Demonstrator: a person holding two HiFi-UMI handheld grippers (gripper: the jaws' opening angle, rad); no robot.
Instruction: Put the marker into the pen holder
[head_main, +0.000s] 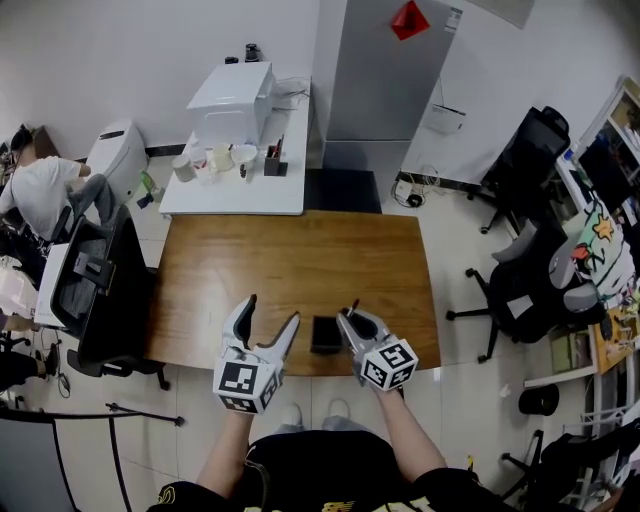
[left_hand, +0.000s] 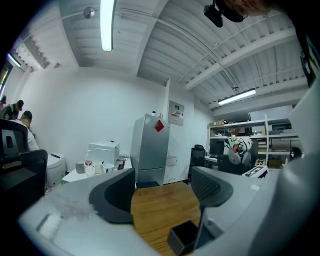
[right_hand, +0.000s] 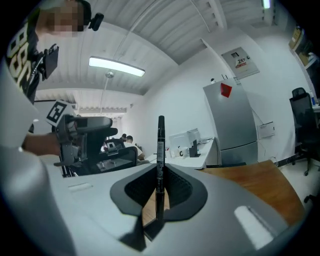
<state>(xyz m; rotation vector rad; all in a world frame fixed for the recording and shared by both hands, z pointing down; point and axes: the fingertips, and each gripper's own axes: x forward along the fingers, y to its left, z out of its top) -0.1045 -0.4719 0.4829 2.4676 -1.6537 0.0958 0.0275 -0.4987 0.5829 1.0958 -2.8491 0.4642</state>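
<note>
A black marker (right_hand: 160, 165) stands upright between the jaws of my right gripper (right_hand: 160, 192), which is shut on it. In the head view the right gripper (head_main: 352, 320) sits just right of the black square pen holder (head_main: 326, 334) near the table's front edge, with the marker (head_main: 351, 306) tip poking up. My left gripper (head_main: 267, 325) is open, left of the holder, with nothing between its fingers. The left gripper view shows the pen holder (left_hand: 183, 237) low down by the right jaw of the left gripper (left_hand: 165, 192).
The wooden table (head_main: 290, 270) carries only the holder. Behind it stand a white table (head_main: 240, 180) with cups and an appliance, and a grey fridge (head_main: 385, 80). Office chairs (head_main: 525, 290) stand to the right, a black chair (head_main: 100, 290) and a seated person (head_main: 40, 190) to the left.
</note>
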